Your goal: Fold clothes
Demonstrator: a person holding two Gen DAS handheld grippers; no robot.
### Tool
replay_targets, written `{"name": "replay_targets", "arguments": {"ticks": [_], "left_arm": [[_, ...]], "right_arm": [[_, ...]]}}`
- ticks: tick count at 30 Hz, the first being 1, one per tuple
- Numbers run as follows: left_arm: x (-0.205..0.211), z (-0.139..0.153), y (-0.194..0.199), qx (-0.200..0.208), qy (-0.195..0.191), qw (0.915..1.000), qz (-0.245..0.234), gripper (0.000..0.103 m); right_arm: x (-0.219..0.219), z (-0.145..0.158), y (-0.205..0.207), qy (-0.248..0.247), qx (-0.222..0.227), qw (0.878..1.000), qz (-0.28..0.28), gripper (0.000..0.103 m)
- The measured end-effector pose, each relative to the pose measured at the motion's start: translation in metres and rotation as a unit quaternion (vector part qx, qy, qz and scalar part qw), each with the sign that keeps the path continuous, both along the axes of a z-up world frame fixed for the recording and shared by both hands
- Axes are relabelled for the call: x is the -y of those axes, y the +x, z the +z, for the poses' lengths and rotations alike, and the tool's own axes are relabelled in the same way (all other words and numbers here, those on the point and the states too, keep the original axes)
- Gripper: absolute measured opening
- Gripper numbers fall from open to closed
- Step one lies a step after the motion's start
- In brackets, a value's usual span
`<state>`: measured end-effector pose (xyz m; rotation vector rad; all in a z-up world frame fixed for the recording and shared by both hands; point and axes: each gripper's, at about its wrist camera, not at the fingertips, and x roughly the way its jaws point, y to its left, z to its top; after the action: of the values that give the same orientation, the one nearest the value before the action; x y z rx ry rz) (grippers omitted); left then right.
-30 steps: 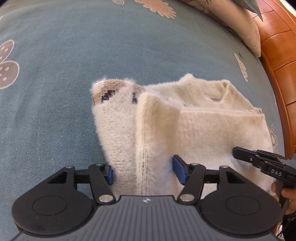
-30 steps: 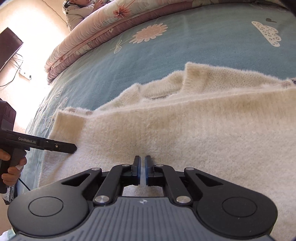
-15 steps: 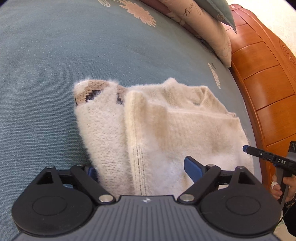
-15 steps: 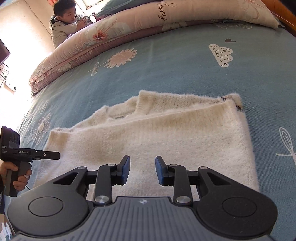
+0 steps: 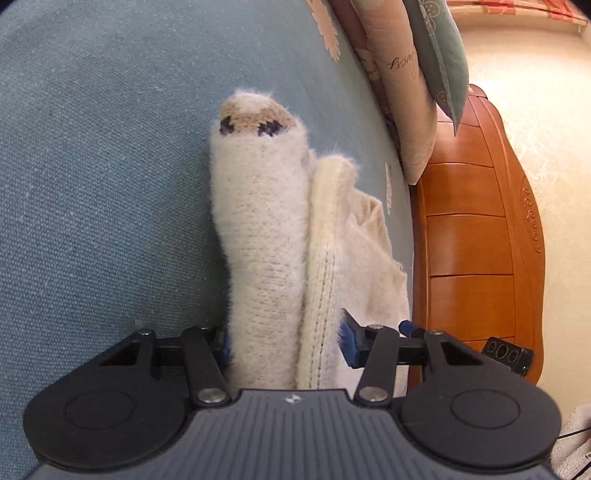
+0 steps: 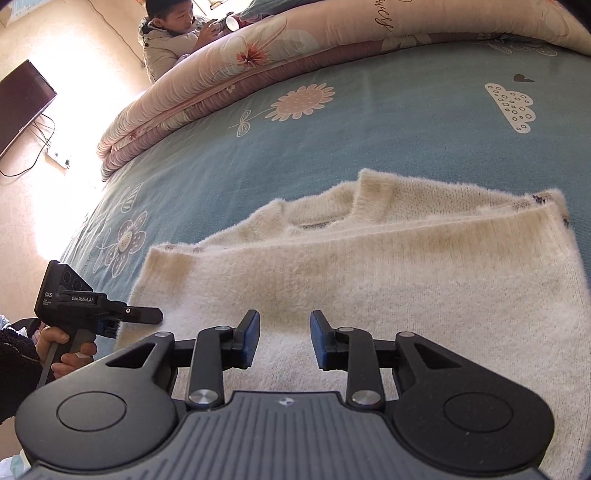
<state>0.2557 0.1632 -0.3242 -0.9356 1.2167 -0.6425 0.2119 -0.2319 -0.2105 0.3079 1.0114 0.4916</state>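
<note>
A fluffy cream sweater (image 6: pixel 406 277) lies folded on the blue bedsheet (image 6: pixel 332 147). In the left wrist view I look along its folded side edge (image 5: pixel 266 240), with a brown patterned cuff at the far end. My left gripper (image 5: pixel 286 345) is closing on that edge; the fabric fills the gap and both pads touch it. In the right wrist view the left gripper (image 6: pixel 155 315) is at the sweater's left corner, held by a hand. My right gripper (image 6: pixel 284 339) hovers open over the sweater's near hem with nothing between its fingers.
A rolled floral quilt (image 6: pixel 295 48) runs along the far side of the bed, and a person (image 6: pixel 173 33) sits beyond it. A wooden bed board (image 5: pixel 476 240) and pillows (image 5: pixel 436 55) border the sweater's right side. A dark screen (image 6: pixel 22 103) hangs on the wall.
My left gripper sank and turned to face along the sweater's edge, opened wider, then closed around it. My right gripper opened, let go of the sweater and pulled back a little.
</note>
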Motion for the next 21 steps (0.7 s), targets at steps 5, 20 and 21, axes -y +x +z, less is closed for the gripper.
{"name": "replay_targets", "arguments": {"ticks": [5, 20, 21], "left_arm": [[0.001, -0.004, 0.006, 0.004, -0.012, 0.9999, 0.003, 0.034], [0.048, 0.077, 0.009, -0.004, 0.128, 0.9918, 0.004, 0.027], [0.052, 0.081, 0.007, -0.006, 0.134, 0.9910, 0.001, 0.027]], "right_arm": [[-0.016, -0.008, -0.002, -0.002, -0.011, 1.000, 0.012, 0.034], [-0.110, -0.024, 0.006, -0.068, -0.004, 0.991, 0.113, 0.026], [-0.111, -0.031, 0.004, -0.072, 0.002, 0.991, 0.115, 0.026]]}}
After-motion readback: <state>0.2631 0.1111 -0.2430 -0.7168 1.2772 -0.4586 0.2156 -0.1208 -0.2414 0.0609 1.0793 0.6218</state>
